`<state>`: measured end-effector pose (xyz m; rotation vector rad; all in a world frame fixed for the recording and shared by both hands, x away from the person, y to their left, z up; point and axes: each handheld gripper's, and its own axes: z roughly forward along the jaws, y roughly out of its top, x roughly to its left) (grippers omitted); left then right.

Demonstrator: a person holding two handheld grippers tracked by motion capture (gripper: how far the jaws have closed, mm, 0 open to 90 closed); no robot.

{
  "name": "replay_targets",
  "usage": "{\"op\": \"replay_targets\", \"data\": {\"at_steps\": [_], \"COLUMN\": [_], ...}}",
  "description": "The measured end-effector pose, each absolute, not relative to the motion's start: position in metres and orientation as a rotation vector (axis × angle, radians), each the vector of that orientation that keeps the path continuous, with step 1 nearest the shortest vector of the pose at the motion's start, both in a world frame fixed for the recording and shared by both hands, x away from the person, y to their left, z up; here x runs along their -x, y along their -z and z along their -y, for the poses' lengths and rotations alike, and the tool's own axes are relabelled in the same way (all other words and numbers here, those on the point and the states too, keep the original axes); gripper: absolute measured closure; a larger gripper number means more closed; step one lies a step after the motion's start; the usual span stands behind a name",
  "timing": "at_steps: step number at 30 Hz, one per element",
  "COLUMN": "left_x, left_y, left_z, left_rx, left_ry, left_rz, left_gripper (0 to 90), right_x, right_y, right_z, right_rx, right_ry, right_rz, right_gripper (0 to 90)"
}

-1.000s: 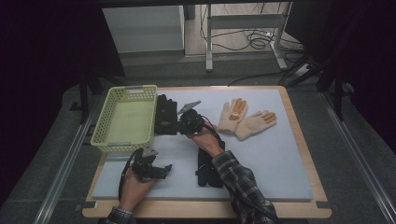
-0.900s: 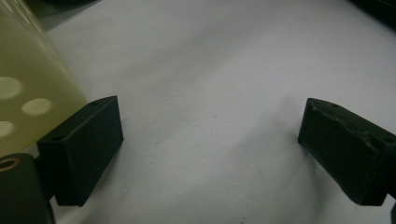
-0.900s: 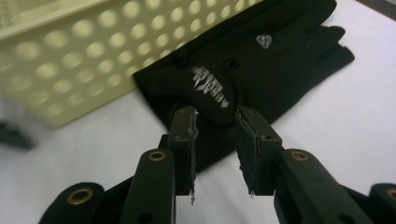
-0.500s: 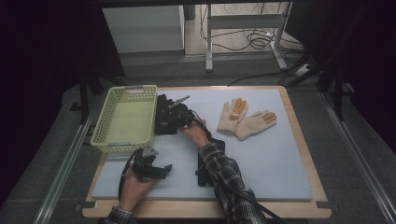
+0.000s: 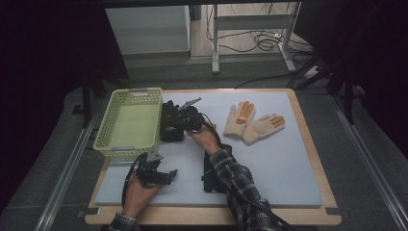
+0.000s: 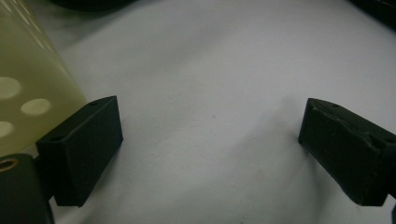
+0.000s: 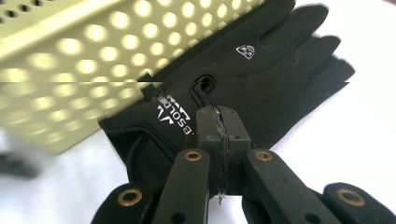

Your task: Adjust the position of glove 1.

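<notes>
- Black fabric glove (image 7: 261,70) lies flat on the white foam-covered counter (image 5: 288,173), its cuff touching the pale yellow perforated plastic basket (image 5: 130,126); in the high view it shows as a dark shape (image 5: 169,122) just right of the basket.
- Right gripper view reveals what the high view cannot: white printed lettering on the cuff, a small white logo near the fingers, and a pull loop close to the jaw tips.
- Right hand-held gripper (image 7: 219,122) has its jaws pressed together, pads meeting; whether any fabric is pinched between them I cannot tell. In the high view it (image 5: 185,118) sits over the glove.
- Left hand-held gripper (image 6: 210,140) is spread wide, nothing between its blocky matte pads, just bare counter, with the basket wall just beside one jaw. The high view places it (image 5: 156,174) low, near the counter's front left.
- High view also shows a pair of cream knitted gloves with orange patches (image 5: 252,122) lying well apart to the right, and another dark item (image 5: 210,171) partly under the plaid sleeve (image 5: 240,185).
</notes>
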<state>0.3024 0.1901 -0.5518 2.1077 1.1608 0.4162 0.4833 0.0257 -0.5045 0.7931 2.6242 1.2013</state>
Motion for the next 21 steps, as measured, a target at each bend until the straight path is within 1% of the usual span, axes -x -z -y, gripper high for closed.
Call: {"op": "replay_targets", "data": {"at_steps": [2, 5, 6, 7, 8, 9, 10, 11, 13, 15, 16, 18, 19, 21], "left_x": [-0.302, -0.302, -0.302, -0.302, -0.302, -0.302, -0.302, -0.302, -0.302, -0.302, -0.302, -0.302, -0.302, -0.302], "left_y": [0.552, 0.552, 0.552, 0.552, 0.552, 0.552, 0.552, 0.552, 0.552, 0.552, 0.552, 0.552, 0.552, 0.552], "left_z": [-0.19, -0.19, -0.19, -0.19, -0.19, -0.19, -0.19, -0.19, -0.19, -0.19, -0.19, -0.19, -0.19, -0.19], "left_rx": [-2.11, -2.11, -2.11, -2.11, -2.11, -2.105, -2.106, -2.11, -2.111, -2.11, -2.11, -2.108, -2.109, -2.108], "left_ry": [-0.417, -0.417, -0.417, -0.418, -0.418, -0.417, -0.418, -0.418, -0.418, -0.418, -0.418, -0.416, -0.417, -0.417], "left_rz": [-1.16, -1.16, -1.16, -1.16, -1.16, -1.162, -1.162, -1.16, -1.16, -1.16, -1.16, -1.161, -1.161, -1.161], "left_gripper": [6.4, 6.4, 6.4, 6.4, 6.4, 6.4, 6.4, 6.4, 6.4, 6.4, 6.4, 6.4, 6.4, 6.4], "right_x": [-0.474, -0.447, -0.447, -0.434, -0.428, -0.423, -0.422, -0.424, -0.431, -0.441, -0.441, -0.447, -0.451, -0.456], "right_y": [0.498, 0.486, 0.486, 0.484, 0.484, 0.483, 0.482, 0.481, 0.482, 0.487, 0.487, 0.496, 0.507, 0.518], "right_z": [-0.021, -0.008, -0.008, 0.0, 0.003, 0.008, 0.012, 0.014, 0.015, 0.011, 0.011, 0.001, -0.01, -0.019], "right_rx": [-0.779, -0.74, -0.74, -0.751, -0.741, -0.721, -0.709, -0.714, -0.713, -0.697, -0.697, -0.663, -0.64, -0.625], "right_ry": [-1.206, -1.193, -1.193, -1.176, -1.158, -1.163, -1.17, -1.172, -1.168, -1.175, -1.175, -1.157, -1.129, -1.092], "right_rz": [-2.625, -2.628, -2.628, -2.685, -2.699, -2.683, -2.667, -2.651, -2.634, -2.638, -2.638, -2.656, -2.668, -2.673], "right_gripper": [88.3, 88.2, 88.2, 86.5, 85.9, 81.5, 73.8, 68.2, 64.5, 55.8, 55.8, 45.6, 37.1, 31.2]}}
